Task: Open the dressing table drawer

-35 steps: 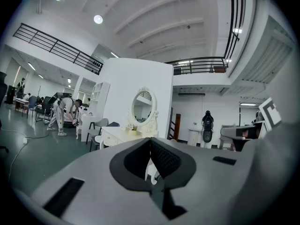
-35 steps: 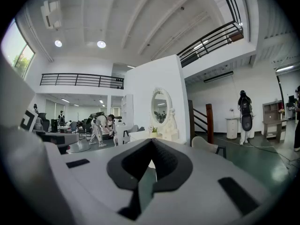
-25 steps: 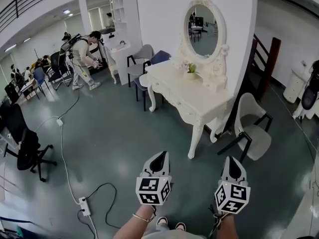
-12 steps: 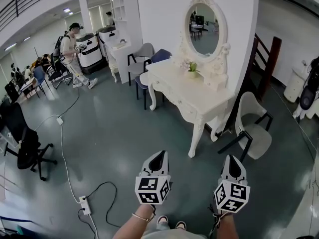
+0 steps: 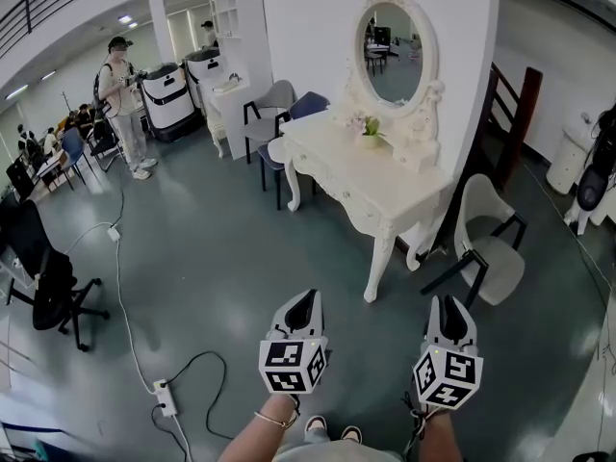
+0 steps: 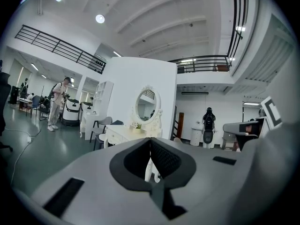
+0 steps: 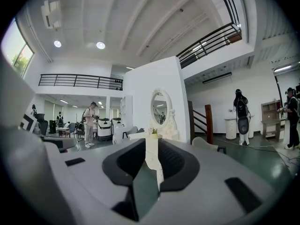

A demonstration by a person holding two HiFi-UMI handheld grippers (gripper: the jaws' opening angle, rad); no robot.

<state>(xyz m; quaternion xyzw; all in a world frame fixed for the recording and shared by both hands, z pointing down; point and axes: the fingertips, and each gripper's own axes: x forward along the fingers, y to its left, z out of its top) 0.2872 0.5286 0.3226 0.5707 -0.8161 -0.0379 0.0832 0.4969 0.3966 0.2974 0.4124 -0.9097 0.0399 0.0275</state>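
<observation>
a person is standing on a grey-green floor (image 5: 212,277) in a large open room, looking steeply down at two handheld grippers held out ahead of the body. the white dressing table (image 5: 371,186) is standing well apart from both grippers, against a white wall, under an oval mirror (image 5: 393,51), with a small potted plant (image 5: 369,135) sitting on its top. the drawer (image 5: 337,189) is lying in the table's carved front apron and is appearing closed, so the task is looking not yet begun. a pale chair (image 5: 491,248) is standing just beside the table's near end, likely leaving the drawer side free to approach.

the left gripper (image 5: 306,301) is keeping its jaws together on nothing. the right gripper (image 5: 450,306) has just been opening its jaws; a gap is showing between its pads with nothing in it, probably readying for the drawer pull.

both forearms are reaching forward from the bottom edge, side by side, holding the grippers level and pointing toward the table, their marker cubes facing the camera. other people are standing far off at the left.
</observation>
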